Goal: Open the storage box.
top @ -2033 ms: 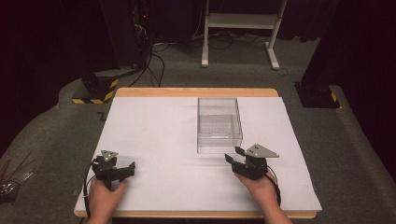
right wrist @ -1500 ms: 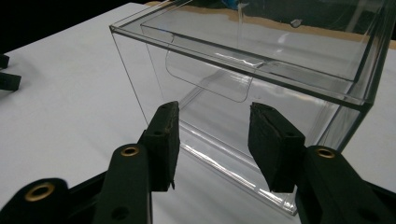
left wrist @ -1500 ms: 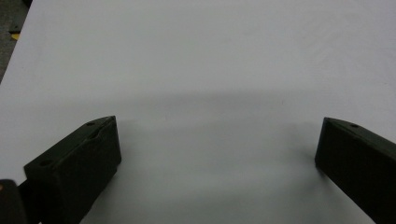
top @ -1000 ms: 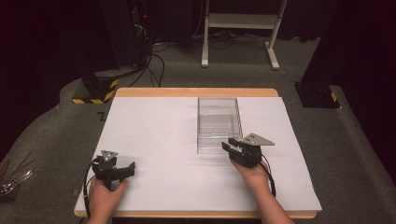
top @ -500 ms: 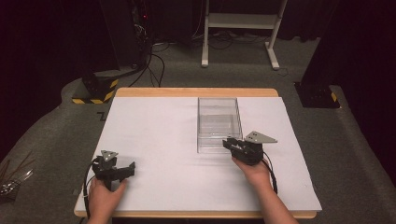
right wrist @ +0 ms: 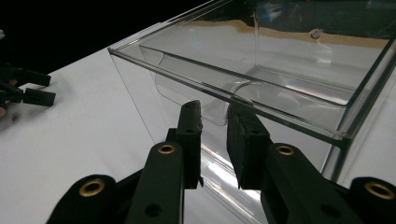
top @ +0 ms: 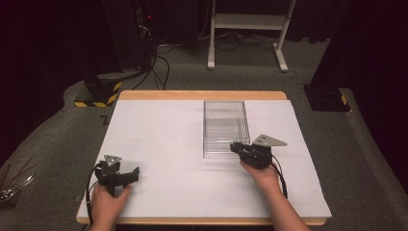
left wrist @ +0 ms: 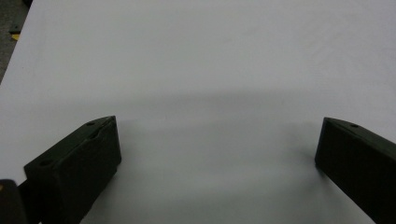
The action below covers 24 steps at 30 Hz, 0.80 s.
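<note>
A clear plastic box (top: 225,127) stands open-topped on the white table sheet (top: 159,134), right of centre. My right gripper (top: 235,147) is at the box's near right corner, tips against its front wall. In the right gripper view its jaws (right wrist: 215,109) stand close together just under the box (right wrist: 140,84) rim. A narrow gap stays between them; they have just been closing, and I cannot make out anything pressed between the pads. My left gripper (top: 129,174) rests at the front left of the sheet. Its jaws (left wrist: 217,126) are wide open over bare sheet.
The sheet covers a wooden table (top: 202,95) set on grey floor mats. A white stand (top: 248,21) and cables lie beyond the far edge, and a yellow-striped base (top: 98,91) sits at the back left. The left gripper (right wrist: 28,88) shows far off in the right gripper view.
The right hand has carried its gripper forward and left to the box's front wall, and its jaws have narrowed. The left hand and the box have kept still.
</note>
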Available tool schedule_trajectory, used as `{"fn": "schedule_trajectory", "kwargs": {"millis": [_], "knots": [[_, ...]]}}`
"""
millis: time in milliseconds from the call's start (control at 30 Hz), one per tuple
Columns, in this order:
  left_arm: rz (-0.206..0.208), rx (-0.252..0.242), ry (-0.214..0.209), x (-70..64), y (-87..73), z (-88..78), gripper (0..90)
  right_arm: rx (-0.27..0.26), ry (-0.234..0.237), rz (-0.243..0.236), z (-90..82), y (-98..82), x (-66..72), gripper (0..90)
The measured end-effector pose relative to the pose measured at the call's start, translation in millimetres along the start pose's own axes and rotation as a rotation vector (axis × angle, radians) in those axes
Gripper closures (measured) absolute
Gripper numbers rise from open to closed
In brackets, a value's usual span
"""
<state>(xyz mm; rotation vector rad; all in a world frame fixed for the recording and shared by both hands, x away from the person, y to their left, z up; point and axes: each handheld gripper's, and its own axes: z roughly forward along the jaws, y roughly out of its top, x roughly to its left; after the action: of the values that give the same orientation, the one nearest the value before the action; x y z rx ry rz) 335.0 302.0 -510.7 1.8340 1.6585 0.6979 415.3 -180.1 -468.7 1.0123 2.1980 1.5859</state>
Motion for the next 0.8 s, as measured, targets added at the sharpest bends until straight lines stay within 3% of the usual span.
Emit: {"fn": "schedule_trajectory", "kwargs": {"millis": [467,800], "knots": [[0.000,0.000,0.000,0.0,0.0,0.0,0.4,-0.018,0.066,0.010,-0.2,-1.5,-8.6,80.8],[0.000,0.000,0.000,0.0,0.0,0.0,0.4,-0.020,0.075,0.010,-1.9,-2.3,-9.6,82.4]]}}
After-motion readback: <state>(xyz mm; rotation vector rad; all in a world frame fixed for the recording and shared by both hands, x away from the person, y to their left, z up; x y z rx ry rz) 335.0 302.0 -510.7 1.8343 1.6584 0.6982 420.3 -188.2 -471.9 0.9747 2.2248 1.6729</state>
